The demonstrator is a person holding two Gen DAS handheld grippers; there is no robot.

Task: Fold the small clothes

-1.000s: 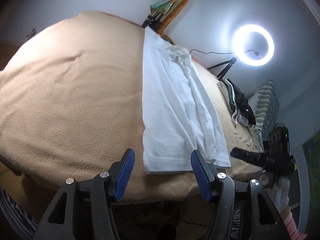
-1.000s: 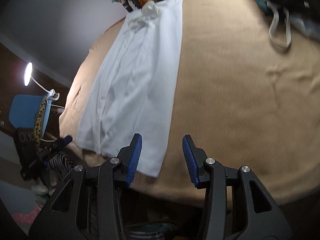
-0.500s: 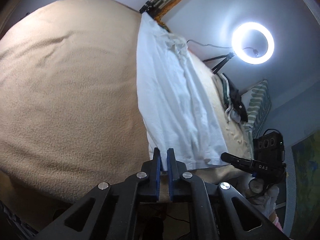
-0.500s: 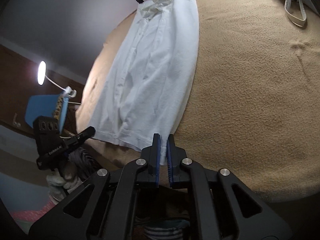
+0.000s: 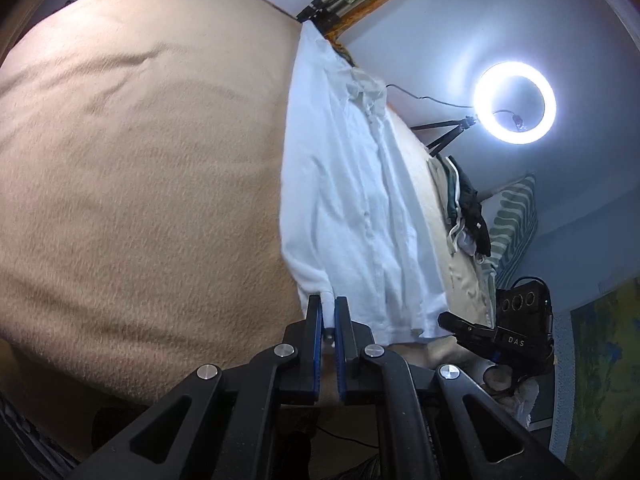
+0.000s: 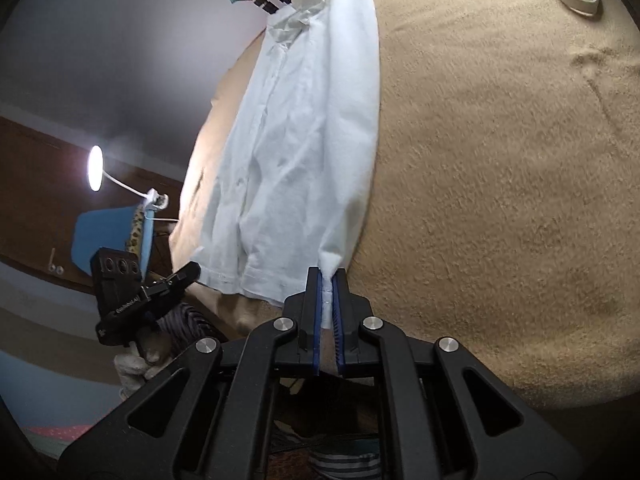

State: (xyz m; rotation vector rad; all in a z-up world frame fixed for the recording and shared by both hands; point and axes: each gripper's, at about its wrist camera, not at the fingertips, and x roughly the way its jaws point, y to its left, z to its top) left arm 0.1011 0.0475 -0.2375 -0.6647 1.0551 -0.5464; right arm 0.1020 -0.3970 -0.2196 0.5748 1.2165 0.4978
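Note:
A white button shirt [image 5: 352,200] lies folded into a long strip on the tan blanket [image 5: 140,160], collar at the far end. My left gripper [image 5: 328,308] is shut on the shirt's near left hem corner. My right gripper [image 6: 328,284] is shut on the near right hem corner of the shirt [image 6: 304,140]. The pinched corners are lifted slightly off the blanket [image 6: 500,160]. Each gripper shows in the other's view: the right one [image 5: 472,328] in the left wrist view, the left one [image 6: 168,284] in the right wrist view.
A ring light [image 5: 514,102] on a tripod stands beyond the bed's far right. A pile of dark and white clothes [image 5: 464,208] and a striped pillow [image 5: 512,216] lie at the right. A desk lamp [image 6: 96,168] and blue chair [image 6: 116,236] stand on the left.
Both grippers went from open above the hem to shut on the shirt's near corners. The hem is now pulled up and bunched toward the fingers.

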